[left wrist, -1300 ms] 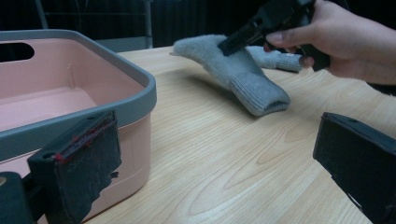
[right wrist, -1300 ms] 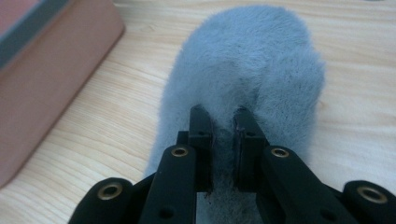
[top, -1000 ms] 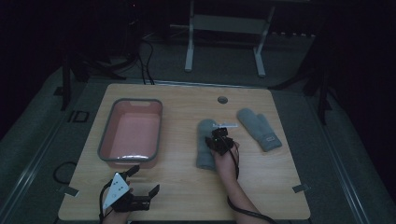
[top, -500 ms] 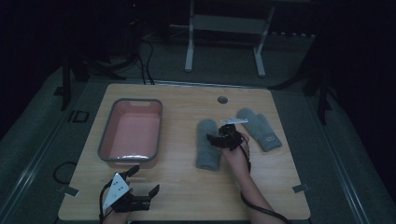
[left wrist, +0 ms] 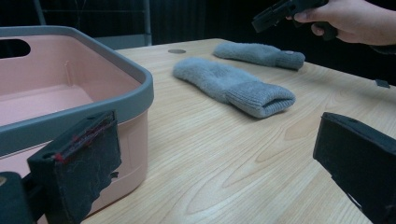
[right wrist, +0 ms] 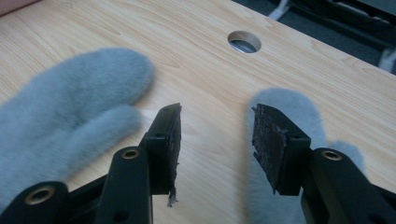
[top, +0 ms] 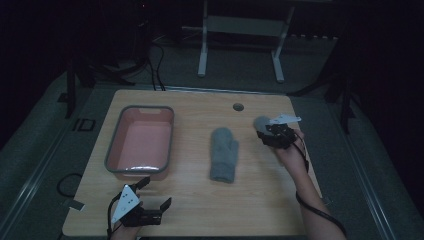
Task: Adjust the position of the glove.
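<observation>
My right gripper [right wrist: 215, 140] hangs over the far mitten [right wrist: 285, 140], jaws half apart and just closing on nothing; it probably lies just beneath, flat on the counter [right wrist: 196, 60].

mittens [top: 223, 154]: grey | tub [top: 141, 142]: pink, grey rim | table [top: 195, 205]: light wood

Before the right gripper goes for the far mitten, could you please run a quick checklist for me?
1. Right gripper open with nothing between its fingers: ok; jaws have just been closing a little.
2. Far mitten flat on the table: ok.
3. Gripper lined up on that mitten: cannot tell; it is beside one finger.
4. Near mitten apart from the far one: ok.
5. Pink tub has room: ok.
6. Left gripper open, away from both mittens: ok.
</observation>
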